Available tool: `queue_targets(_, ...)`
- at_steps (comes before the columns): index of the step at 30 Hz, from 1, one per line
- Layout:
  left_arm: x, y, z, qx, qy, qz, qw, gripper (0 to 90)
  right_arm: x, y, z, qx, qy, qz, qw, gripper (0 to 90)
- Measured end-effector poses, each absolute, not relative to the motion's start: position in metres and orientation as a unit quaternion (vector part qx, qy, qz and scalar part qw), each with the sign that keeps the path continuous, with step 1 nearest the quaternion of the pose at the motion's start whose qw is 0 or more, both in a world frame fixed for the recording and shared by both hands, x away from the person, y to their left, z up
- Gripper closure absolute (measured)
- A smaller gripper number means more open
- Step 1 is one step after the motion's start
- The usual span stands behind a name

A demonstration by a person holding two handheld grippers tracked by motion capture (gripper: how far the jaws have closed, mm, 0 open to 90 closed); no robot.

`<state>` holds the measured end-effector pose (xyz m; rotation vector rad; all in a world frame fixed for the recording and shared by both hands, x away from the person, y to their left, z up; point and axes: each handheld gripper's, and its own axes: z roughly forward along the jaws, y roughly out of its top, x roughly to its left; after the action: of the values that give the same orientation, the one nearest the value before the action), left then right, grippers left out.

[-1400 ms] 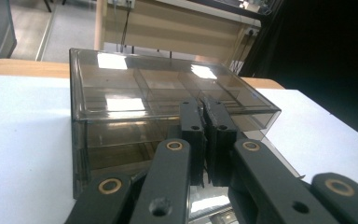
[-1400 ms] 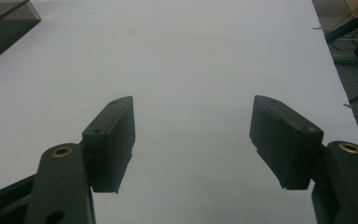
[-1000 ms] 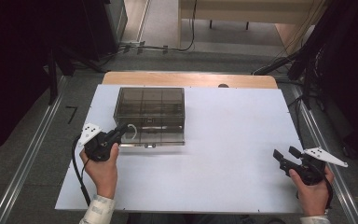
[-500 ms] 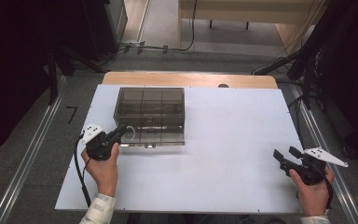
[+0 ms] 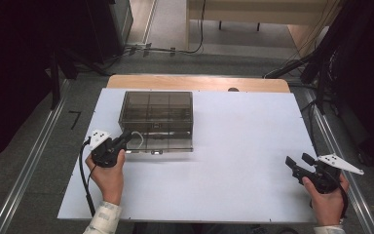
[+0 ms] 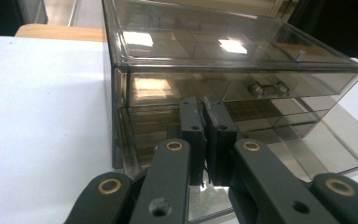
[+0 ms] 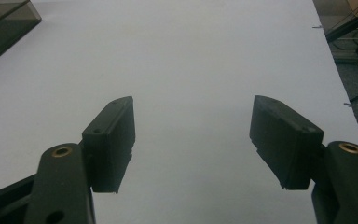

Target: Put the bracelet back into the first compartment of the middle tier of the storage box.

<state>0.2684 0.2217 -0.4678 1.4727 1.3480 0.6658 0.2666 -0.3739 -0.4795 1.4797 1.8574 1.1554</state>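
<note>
the right gripper (image 5: pixel 299 164) sits at the near right corner of the white table (image 5: pixel 243 146), jaws wide apart, holding nothing, same as a second ago. the left gripper (image 5: pixel 125 137) is pinched tight at the front of the smoky plastic drawer box (image 5: pixel 157 118), whose bottom drawer (image 6: pixel 279 154) sticks out. nothing looks moved.

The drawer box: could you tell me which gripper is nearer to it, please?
Left. The left gripper sits at the drawer box's front left corner; the right gripper is far off across the table.
</note>
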Motion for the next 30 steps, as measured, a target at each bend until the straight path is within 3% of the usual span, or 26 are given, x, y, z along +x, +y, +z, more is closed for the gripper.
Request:
queue_targets(8, 0.267, 0.222, -0.467, 0.598, 0.556, 0.285, 0.503, 61.0, 0.267, -0.374, -0.480, 0.543, 0.681, 0.423, 0.248, 29.5)
queue_targets(16, 0.263, 0.230, -0.466, 0.583, 0.566, 0.295, 0.503, 49.9, 0.266, -0.374, -0.479, 0.545, 0.679, 0.424, 0.248, 29.5)
queue_targets(30, 0.258, 0.249, -0.467, 0.568, 0.588, 0.295, 0.495, 39.7, 0.266, -0.375, -0.479, 0.544, 0.679, 0.425, 0.249, 29.4)
